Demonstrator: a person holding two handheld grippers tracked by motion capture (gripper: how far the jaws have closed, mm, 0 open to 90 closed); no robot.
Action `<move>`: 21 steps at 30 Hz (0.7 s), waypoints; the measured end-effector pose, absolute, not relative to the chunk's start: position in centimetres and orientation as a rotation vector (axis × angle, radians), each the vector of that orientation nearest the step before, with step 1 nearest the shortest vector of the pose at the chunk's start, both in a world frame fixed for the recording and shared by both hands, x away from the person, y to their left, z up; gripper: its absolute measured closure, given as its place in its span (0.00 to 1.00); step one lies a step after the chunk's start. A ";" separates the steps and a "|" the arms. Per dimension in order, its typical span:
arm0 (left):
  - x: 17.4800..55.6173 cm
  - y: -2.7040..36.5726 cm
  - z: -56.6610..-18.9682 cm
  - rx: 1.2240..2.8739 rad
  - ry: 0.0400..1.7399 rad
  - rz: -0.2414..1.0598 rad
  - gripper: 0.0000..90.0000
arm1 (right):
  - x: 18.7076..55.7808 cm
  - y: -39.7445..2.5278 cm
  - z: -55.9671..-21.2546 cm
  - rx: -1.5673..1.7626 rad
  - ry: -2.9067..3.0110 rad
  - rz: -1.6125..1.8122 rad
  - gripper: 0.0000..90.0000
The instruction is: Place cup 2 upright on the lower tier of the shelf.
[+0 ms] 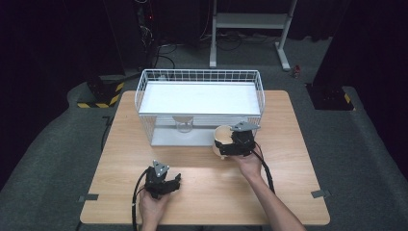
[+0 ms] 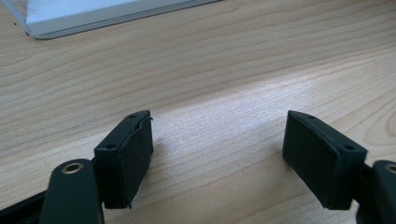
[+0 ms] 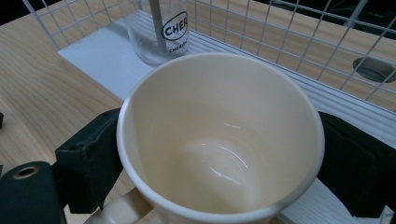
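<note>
Right gripper [image 1: 230, 142] clamps a cream mug [image 3: 219, 140] just outside the wire basket [image 1: 199, 77], front right. Glass [image 3: 161, 30] already inside. Mug picked up, not yet placed. Left gripper [image 2: 217, 154] idle, jaws apart over the table [image 2: 210, 56].

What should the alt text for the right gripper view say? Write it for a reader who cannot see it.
A cream ceramic mug, empty, is clamped between the right gripper's two black jaws, seen from above. Behind it, a clear glass jar with a printed logo stands inside a white wire basket on the wooden table.
</note>
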State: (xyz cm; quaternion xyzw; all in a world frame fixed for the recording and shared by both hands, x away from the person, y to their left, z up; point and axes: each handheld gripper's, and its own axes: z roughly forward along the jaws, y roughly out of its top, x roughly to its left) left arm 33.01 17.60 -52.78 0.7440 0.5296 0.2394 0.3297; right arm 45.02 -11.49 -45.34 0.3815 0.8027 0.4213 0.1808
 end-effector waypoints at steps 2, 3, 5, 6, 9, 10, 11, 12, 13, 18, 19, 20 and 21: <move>33.0 17.6 -52.8 1.946 1.383 0.625 0.27 | 45.2 -11.0 -45.4 1.080 2.269 1.175 0.11; 33.0 17.6 -52.8 1.946 1.383 0.625 0.27 | 45.3 -10.9 -45.3 1.077 2.269 1.178 0.11; 33.0 17.6 -52.8 1.947 1.383 0.626 0.27 | 45.6 -10.7 -45.3 1.069 2.272 1.172 0.11; 33.0 17.6 -52.8 1.947 1.382 0.626 0.27 | 45.7 -10.5 -45.2 1.073 2.274 1.169 0.11; 33.0 17.6 -52.8 1.947 1.383 0.626 0.27 | 45.9 -10.3 -45.1 1.066 2.264 1.178 0.11; 33.0 17.6 -52.8 1.947 1.382 0.626 0.27 | 46.0 -10.2 -45.2 1.074 2.267 1.176 0.11; 33.0 17.6 -52.8 1.947 1.382 0.626 0.27 | 46.2 -10.2 -45.3 1.068 2.269 1.170 0.11; 33.0 17.6 -52.8 1.947 1.382 0.626 0.27 | 46.3 -10.1 -45.4 1.079 2.270 1.164 0.11; 33.0 17.6 -52.8 1.947 1.382 0.626 0.27 | 46.3 -10.0 -45.5 1.080 2.270 1.160 0.11; 33.0 17.6 -52.8 1.948 1.381 0.625 0.27 | 46.9 -10.0 -45.7 1.107 2.262 1.161 0.11; 33.0 17.6 -52.8 1.948 1.382 0.625 0.27 | 47.0 -10.0 -45.7 1.109 2.263 1.152 0.11; 33.0 17.6 -52.8 1.947 1.382 0.625 0.27 | 47.2 -10.0 -45.7 1.103 2.262 1.149 0.11; 33.0 17.6 -52.8 1.947 1.382 0.625 0.27 | 47.2 -10.0 -45.7 1.103 2.262 1.149 0.11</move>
